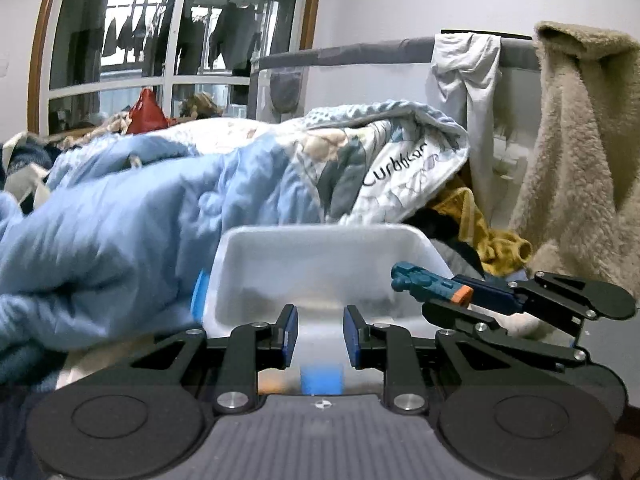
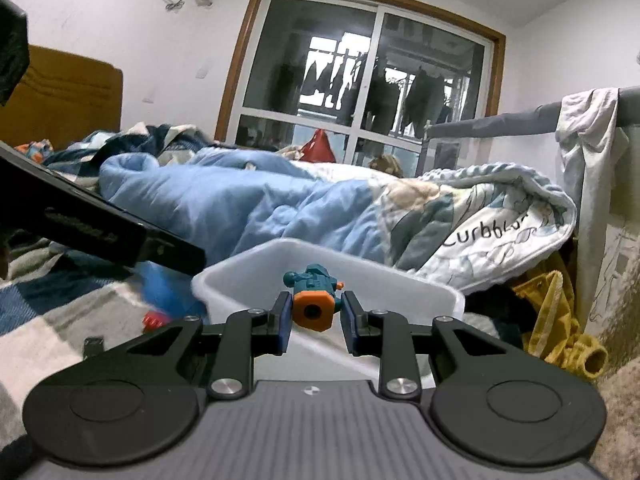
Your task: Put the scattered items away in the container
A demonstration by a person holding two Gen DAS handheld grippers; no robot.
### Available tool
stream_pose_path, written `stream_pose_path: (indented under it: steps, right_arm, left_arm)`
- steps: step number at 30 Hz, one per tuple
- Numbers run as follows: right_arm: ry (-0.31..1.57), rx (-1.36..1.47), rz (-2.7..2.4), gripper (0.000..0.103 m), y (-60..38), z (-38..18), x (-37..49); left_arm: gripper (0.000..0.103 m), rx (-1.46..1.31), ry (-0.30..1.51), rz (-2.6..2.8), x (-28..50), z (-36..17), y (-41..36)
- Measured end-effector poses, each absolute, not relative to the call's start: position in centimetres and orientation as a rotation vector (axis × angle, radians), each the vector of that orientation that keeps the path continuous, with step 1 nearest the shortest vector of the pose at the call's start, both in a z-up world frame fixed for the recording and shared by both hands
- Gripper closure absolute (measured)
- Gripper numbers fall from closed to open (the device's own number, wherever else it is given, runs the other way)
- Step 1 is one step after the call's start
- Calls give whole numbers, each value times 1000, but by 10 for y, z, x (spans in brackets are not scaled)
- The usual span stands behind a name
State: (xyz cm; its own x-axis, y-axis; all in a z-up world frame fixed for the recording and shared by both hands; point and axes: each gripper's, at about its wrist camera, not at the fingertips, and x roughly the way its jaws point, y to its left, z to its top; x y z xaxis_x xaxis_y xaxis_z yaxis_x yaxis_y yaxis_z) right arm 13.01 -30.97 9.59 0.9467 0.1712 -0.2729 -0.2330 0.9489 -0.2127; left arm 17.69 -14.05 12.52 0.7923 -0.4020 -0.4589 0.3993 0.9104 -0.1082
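A rumpled blue quilt [image 2: 240, 204] covers the bed and crowds the far side of the white plastic bin [image 2: 400, 284], which sits open-topped on the bedding so loose things can be dropped straight in. The right gripper [image 2: 313, 312] is held over the bin's near rim, judging by both views, so that letting go should land its load inside. Its fingers are clamped on a teal toy blaster [image 2: 312, 294] with an orange muzzle, the muzzle pointing back toward the camera. The left gripper [image 1: 320, 330] hovers at the bin's front edge with its fingers apart and nothing between them, probably waiting its turn. A small red piece [image 2: 154, 320] lies on the bedding left of the bin.
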Motion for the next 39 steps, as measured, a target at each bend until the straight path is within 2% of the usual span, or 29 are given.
stream_pose_path:
  steps: [8, 9, 10, 11, 12, 17, 20, 23, 24, 25, 26, 30, 35, 39]
  right_arm:
    - [334, -210, 186, 74, -324, 84, 187]
    - [344, -203, 184, 74, -326, 81, 192]
    - [348, -203, 181, 74, -328, 79, 194]
    - [345, -205, 178, 74, -329, 78, 194]
    - [339, -207, 176, 74, -331, 77, 194]
    - [322, -192, 171, 74, -339, 76, 194]
    - [314, -201, 163, 74, -338, 78, 194]
    - [315, -209, 164, 74, -337, 78, 194]
    - [316, -210, 164, 74, -337, 78, 193]
    - [316, -211, 165, 74, -337, 79, 193]
    - [316, -213, 166, 74, -338, 79, 192]
    - [308, -214, 171, 74, -339, 81, 189]
    - [303, -210, 173, 74, -338, 81, 186]
    - [315, -201, 165, 74, -339, 79, 189]
  left_arm:
    - [74, -44, 564, -397, 231, 103, -156]
    - [68, -48, 576, -387, 231, 97, -156]
    - [55, -52, 589, -375, 227, 90, -155]
    - [49, -56, 597, -362, 219, 82, -152]
    - [38, -57, 607, -346, 212, 73, -149]
    - [33, -60, 705, -148, 180, 15, -144]
    - [36, -98, 823, -118, 191, -19, -155]
    - [46, -51, 863, -89, 209, -43, -167]
    - [53, -38, 858, -87, 212, -46, -168]
    - [72, -22, 844, -93, 213, -46, -168]
    - [76, -4, 832, -104, 211, -43, -168]
    - [76, 10, 765, -164, 193, -16, -153]
    - [75, 4, 609, -221, 167, 50, -141]
    - [75, -14, 517, -249, 179, 92, -143]
